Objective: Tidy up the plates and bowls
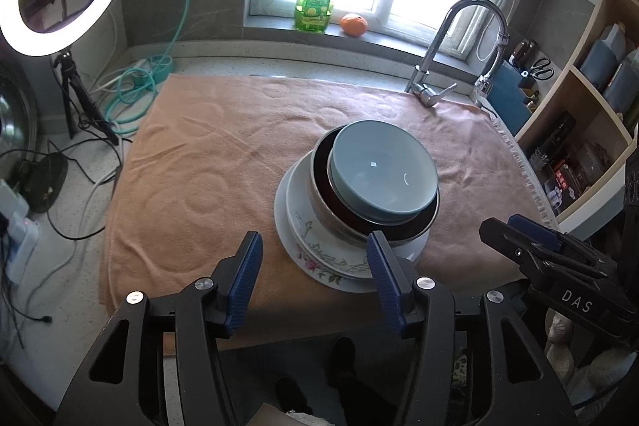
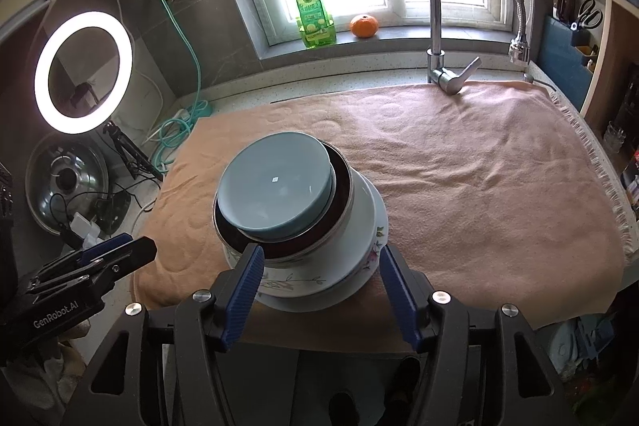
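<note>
A stack of dishes stands on the pink towel (image 1: 207, 162) near its front edge. A pale blue bowl (image 1: 379, 172) sits tilted in a dark-lined steel bowl (image 1: 339, 218), on a white floral plate (image 1: 319, 254) and a plain white plate below. The stack also shows in the right wrist view: blue bowl (image 2: 275, 182), steel bowl (image 2: 343, 186), floral plate (image 2: 295, 284). My left gripper (image 1: 315, 266) is open and empty, just in front of the stack's left side. My right gripper (image 2: 321, 276) is open and empty, its jaws astride the stack's near edge without touching. It also appears in the left wrist view (image 1: 531, 238).
A tall faucet (image 2: 439, 26) stands at the towel's back right. A green soap bottle (image 2: 309, 14) and an orange (image 2: 364, 25) sit on the windowsill. A ring light (image 2: 82, 72), tripod, cables and a steel lid (image 2: 66, 182) crowd the left. Shelves (image 1: 591, 98) stand on the right.
</note>
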`<state>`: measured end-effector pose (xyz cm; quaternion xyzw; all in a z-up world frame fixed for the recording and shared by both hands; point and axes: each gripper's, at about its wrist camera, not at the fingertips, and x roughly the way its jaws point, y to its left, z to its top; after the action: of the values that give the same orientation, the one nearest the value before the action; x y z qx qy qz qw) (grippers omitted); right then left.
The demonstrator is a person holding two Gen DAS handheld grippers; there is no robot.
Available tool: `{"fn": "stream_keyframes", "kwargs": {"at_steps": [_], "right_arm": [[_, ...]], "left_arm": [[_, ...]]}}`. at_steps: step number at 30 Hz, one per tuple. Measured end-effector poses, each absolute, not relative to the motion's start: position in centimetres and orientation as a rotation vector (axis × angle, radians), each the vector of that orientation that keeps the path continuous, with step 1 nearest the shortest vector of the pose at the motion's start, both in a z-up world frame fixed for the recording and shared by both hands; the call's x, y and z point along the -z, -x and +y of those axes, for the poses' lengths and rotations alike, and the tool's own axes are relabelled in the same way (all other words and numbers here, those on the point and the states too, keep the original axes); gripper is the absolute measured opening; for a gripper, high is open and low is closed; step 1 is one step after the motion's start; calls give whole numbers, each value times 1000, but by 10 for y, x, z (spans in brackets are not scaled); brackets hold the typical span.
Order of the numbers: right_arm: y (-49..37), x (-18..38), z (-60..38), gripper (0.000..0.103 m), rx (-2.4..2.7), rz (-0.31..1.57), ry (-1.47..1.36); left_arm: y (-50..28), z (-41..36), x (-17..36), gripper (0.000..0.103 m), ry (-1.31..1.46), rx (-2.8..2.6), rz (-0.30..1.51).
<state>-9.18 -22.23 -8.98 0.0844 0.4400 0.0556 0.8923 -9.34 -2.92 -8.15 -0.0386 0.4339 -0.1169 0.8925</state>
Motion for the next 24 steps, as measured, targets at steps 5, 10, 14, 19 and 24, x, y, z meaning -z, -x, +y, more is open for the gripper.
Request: {"fn": "stream_keyframes", "kwargs": {"at_steps": [5,10,14,19,24], "right_arm": [[95,88,-219,57,-110,900,-153],[96,87,-218,57,-109,898,-146],[97,86,-219,57,-110,899,-141],[98,84,-222,57,-109,893,-143],[99,83,-223,57,-110,894,-144]], "left_arm": [[98,-29,77,67,43,208,862],[100,-30,73,71,39,201,848],[101,-32,71,72,45,204,843],[102,-32,68,72,58,210,840],[105,-33,67,72,59,211,834]]}}
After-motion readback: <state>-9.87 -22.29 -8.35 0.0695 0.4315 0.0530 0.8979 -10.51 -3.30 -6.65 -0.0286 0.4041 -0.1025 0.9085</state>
